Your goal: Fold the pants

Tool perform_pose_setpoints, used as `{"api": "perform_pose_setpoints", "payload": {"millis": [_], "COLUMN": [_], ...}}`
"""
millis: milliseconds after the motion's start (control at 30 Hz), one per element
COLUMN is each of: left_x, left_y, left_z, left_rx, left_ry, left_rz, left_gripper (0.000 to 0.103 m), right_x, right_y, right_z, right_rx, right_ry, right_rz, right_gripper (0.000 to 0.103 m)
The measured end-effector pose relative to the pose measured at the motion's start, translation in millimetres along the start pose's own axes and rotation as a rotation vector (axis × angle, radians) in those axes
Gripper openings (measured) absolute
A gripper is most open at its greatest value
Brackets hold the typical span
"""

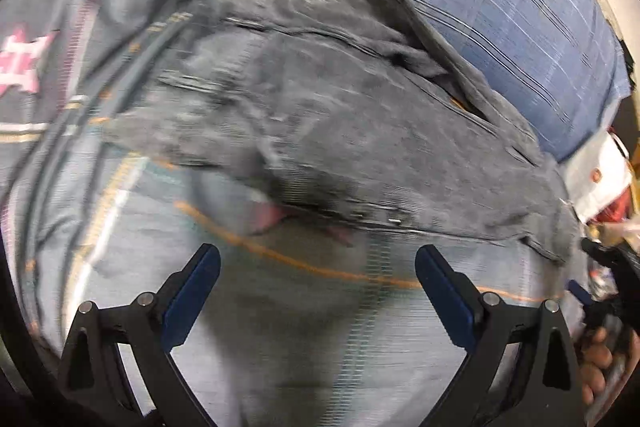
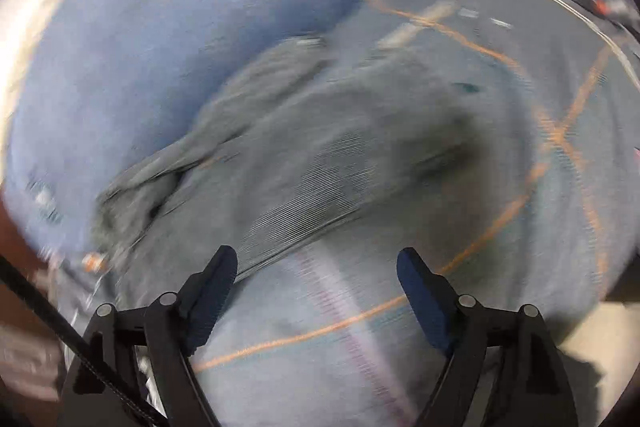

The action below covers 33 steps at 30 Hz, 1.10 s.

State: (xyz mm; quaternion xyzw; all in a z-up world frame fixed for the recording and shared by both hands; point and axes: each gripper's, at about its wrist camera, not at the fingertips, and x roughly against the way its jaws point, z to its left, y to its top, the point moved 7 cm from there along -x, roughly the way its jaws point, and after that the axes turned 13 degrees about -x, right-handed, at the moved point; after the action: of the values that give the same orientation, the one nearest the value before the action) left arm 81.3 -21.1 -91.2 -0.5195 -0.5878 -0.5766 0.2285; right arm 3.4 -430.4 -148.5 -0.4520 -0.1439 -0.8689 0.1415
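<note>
Grey pants (image 1: 320,115) lie rumpled mid-bed (image 1: 500,7). Left gripper (image 1: 318,263) jaws gape wide, holding nothing. Right gripper (image 2: 316,263) jaws likewise.

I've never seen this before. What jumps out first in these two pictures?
Grey pants lie crumpled across the middle of a blue checked bedcover. At the bottom of each view two black fingers stand wide apart with nothing between them: the left gripper and the right gripper.
</note>
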Motion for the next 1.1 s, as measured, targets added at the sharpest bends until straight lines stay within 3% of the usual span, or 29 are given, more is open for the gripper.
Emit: {"api": "perform_pose_setpoints", "payload": {"millis": [100, 167, 267, 333, 467, 533, 600, 733, 900, 1067, 1100], "left_x": [-12, -20, -40, -52, -58, -60, -60, -65, -57, -50, -49], "left_y": [8, 12, 15, 15, 19, 23, 23, 31, 24, 19, 19], "left_z": [-32, -47, -60, -65, -70, -69, -64, -58, -51, -36, -34], "left_rx": [-0.013, -0.014, 0.003, 0.025, 0.060, 0.111, 0.157, 0.221, 0.208, 0.213, 0.217], "left_ry": [-0.078, -0.092, -0.092, -0.104, -0.086, -0.097, -0.106, -0.099, -0.008, 0.094, 0.086], "left_rz": [0.039, 0.052, 0.089, 0.120, 0.107, 0.107, 0.109, 0.128, 0.141, 0.141, 0.138], "left_gripper": [0.098, 0.098, 0.095, 0.091, 0.091, 0.091, 0.091, 0.090, 0.066, 0.025, 0.024], "right_x": [-10, -21, -39, -51, -62, -60, -63, -58, -29, -5, -7], "right_y": [24, 30, 46, 52, 57, 62, 66, 71, 74, 66, 63], "right_z": [-21, -28, -24, -24, -27, -29, -30, -43, -34, -24, -27], "right_rx": [-0.117, -0.191, -0.184, -0.187, -0.207, -0.192, -0.191, -0.249, -0.219, -0.157, -0.156], "right_ry": [0.014, 0.027, -0.015, -0.036, 0.032, 0.024, 0.007, 0.050, 0.113, 0.122, 0.108], "right_rz": [0.042, 0.103, 0.137, 0.154, 0.132, 0.106, 0.099, 0.096, 0.017, -0.026, -0.020], "right_gripper": [0.086, 0.080, 0.076, 0.066, 0.062, 0.043, 0.017, 0.008, 0.007, 0.007, 0.007]}}
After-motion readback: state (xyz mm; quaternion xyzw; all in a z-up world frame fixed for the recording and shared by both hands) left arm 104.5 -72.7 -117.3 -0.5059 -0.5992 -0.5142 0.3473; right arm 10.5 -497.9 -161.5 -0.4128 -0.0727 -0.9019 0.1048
